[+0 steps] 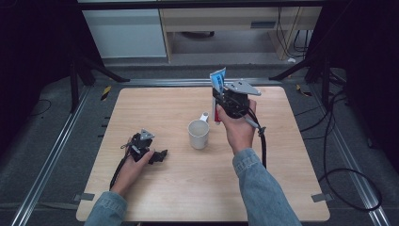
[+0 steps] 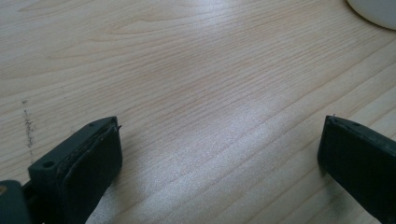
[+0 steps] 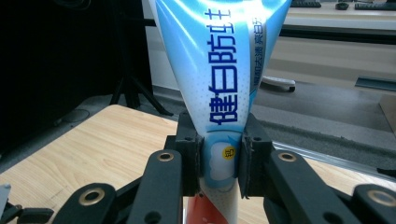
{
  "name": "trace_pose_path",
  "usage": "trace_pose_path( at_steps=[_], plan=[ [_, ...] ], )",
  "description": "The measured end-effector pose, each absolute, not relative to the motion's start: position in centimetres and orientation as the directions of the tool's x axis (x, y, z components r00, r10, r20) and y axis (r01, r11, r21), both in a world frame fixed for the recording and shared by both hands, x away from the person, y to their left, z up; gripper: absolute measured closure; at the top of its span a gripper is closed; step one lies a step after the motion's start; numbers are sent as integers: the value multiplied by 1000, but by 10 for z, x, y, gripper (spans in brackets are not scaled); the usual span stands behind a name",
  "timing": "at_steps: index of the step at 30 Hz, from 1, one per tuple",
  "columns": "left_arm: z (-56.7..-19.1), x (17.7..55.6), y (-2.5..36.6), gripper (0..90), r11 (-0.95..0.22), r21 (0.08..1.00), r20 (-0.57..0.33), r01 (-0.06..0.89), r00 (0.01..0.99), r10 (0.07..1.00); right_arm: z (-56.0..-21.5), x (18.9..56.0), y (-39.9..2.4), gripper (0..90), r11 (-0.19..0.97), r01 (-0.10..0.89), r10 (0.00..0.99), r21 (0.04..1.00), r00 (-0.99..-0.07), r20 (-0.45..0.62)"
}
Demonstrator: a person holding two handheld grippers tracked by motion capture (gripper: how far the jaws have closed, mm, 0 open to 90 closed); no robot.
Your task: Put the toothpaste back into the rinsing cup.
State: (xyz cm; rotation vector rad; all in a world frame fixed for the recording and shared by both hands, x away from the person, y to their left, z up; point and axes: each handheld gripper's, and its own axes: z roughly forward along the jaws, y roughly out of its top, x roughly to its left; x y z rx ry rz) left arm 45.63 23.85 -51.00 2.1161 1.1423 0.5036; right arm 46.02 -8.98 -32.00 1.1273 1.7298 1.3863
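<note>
On the table [image 1: 155,197], white mug [image 1: 198,133] beside raised right claw [image 3: 219,161] clamped on toothpaste tube [image 3: 219,70], left claw [image 2: 219,154] apart.

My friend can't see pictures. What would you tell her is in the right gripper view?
A blue and white toothpaste tube stands upright, squeezed between the two black pads of the right gripper. It has dark blue writing down its front and a red part at the bottom. Behind it are the wooden table and a dim room.

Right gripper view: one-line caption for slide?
Right gripper clamps a blue-and-white toothpaste tube above the wooden table.
</note>
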Motion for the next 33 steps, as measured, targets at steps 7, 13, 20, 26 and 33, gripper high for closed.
trace_pose_path(
  at_steps=[7,13,20,26,33],
  plan=[
    [-510,456,238,0,-391,714,19,581,542,840,-318,460,-87,736,60,209,899,976,-436,38],
    [-510,456,238,0,-391,714,20,581,542,840,-320,461,-84,736,42,185,896,982,-441,45],
    [-510,456,238,0,-391,714,19,581,542,840,-324,459,-71,736,24,170,885,985,-462,58],
    [-510,456,238,0,-391,714,19,581,542,840,-327,457,-64,735,18,168,877,986,-476,65],
    [-510,456,238,0,-391,714,20,581,542,840,-335,457,-60,735,5,172,873,985,-482,79]
  ],
)
